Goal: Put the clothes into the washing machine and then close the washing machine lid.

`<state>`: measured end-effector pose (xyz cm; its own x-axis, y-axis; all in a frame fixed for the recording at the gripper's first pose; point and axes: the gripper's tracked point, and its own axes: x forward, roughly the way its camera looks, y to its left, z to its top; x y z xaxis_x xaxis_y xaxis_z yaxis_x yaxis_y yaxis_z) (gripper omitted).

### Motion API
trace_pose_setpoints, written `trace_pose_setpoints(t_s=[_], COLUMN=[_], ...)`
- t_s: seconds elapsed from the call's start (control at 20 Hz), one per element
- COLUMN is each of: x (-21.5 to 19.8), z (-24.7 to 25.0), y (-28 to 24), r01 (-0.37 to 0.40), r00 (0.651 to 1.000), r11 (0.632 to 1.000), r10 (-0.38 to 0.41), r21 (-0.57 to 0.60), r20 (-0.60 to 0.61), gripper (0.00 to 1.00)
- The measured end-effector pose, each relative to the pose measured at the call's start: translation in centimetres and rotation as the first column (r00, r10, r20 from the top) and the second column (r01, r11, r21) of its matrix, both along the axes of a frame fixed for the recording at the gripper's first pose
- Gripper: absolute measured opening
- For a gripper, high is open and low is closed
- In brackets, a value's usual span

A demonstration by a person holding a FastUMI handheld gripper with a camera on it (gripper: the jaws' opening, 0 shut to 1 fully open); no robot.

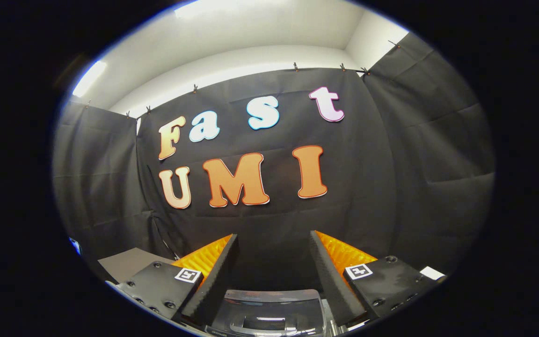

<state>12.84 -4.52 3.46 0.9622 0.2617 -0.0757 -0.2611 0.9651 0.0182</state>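
Note:
My gripper (273, 243) is held high and level, its two fingers (222, 267) spread wide with nothing between them. Low between the fingers, close under them, I see the top of the washing machine (269, 311): a dark glossy lid with a recessed handle. Whether the lid is down or up I cannot tell from this angle. Beyond the fingers hangs the booth's black cloth wall.
A grey flat surface (127, 264) lies to the left of the left finger, low down. A small white tag (432, 272) sits by the right finger. The black cloth wall (391, 164) closes the booth ahead and on both sides.

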Motion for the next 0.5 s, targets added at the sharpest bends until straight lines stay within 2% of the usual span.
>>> trace_pose_setpoints(t_s=[0.5], x=[-0.23], z=[-0.09], y=[0.09], r01=[-0.002], r00=[1.0], r11=[1.0], r10=[0.002], r21=[0.005], r20=[0.008], gripper=[0.97])
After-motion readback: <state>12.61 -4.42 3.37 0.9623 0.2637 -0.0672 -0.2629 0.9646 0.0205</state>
